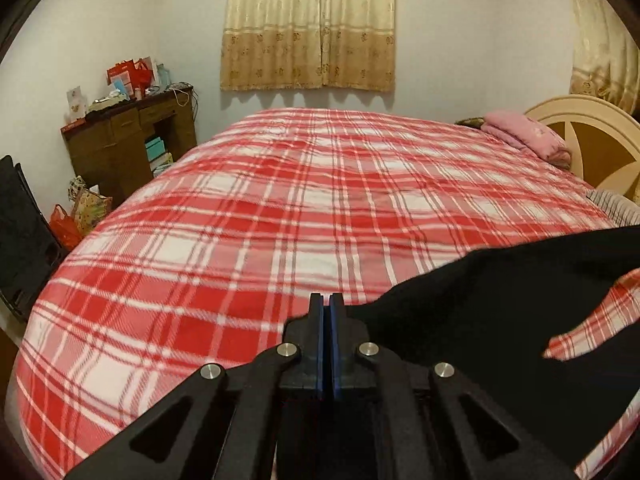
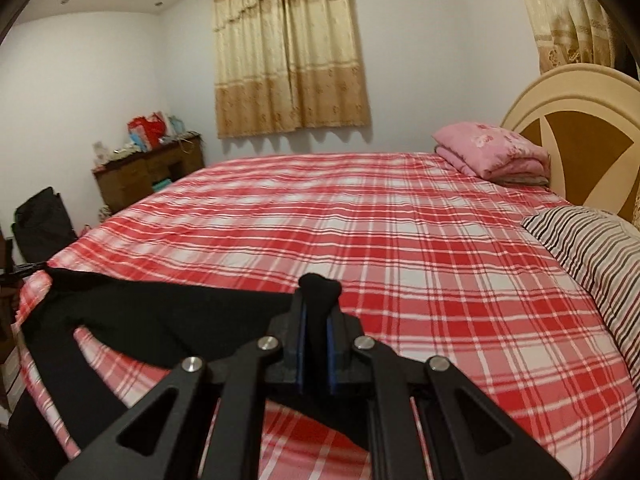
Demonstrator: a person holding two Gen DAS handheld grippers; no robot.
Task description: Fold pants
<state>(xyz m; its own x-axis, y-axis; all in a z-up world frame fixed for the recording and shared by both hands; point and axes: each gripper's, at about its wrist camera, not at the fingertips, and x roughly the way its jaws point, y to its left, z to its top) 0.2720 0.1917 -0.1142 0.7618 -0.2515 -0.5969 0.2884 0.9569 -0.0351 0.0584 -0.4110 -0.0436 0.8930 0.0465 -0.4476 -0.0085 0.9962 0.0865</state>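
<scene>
Black pants [image 2: 152, 312] hang stretched above the near edge of a bed with a red and white plaid cover [image 2: 400, 240]. My right gripper [image 2: 318, 300] is shut on a bunch of the black cloth, which pokes out past its blue pads. From there the cloth runs left to a raised corner. In the left wrist view the pants [image 1: 500, 300] spread from my left gripper [image 1: 327, 304] out to the right edge. Its blue pads stand almost together, pinching a thin edge of the cloth. Plaid cover shows through a gap between the legs.
A folded pink blanket [image 2: 492, 156] and a striped pillow [image 2: 592, 248] lie by the round headboard [image 2: 580, 120] on the right. A cluttered wooden desk [image 1: 128, 140], bags on the floor [image 1: 80, 216] and a black object [image 1: 20, 232] stand left of the bed.
</scene>
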